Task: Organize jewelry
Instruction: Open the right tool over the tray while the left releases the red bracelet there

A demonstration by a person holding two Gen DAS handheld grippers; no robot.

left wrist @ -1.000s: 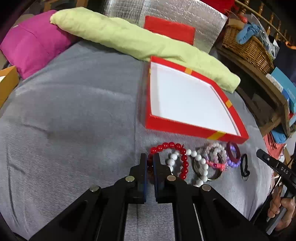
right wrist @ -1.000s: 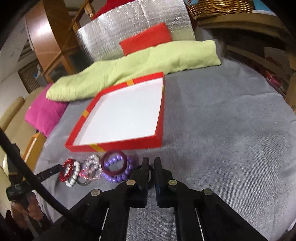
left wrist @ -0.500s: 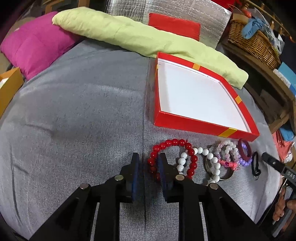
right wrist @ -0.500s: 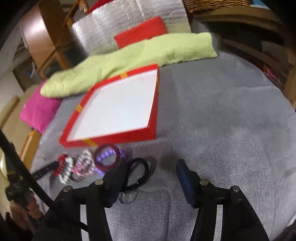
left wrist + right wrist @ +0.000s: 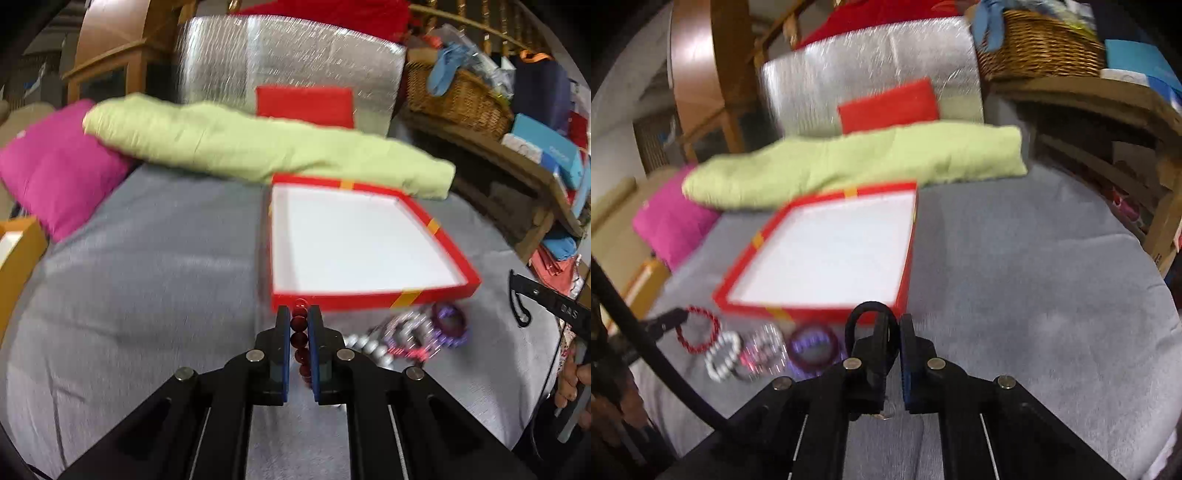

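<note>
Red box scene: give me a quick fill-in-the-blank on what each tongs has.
1. The left tongs are shut on the ____ bead bracelet.
2. The right tongs grip a ____ loop.
3. The red box has a ____ inside.
4. The box lies on a ____ cloth.

Missing: red; black; white; grey

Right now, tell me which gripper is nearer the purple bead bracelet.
Right. The right gripper, shut on a black loop, sits just beside the purple bead bracelet. The left gripper, gripping the red bead bracelet, is at the row's far end.
</note>
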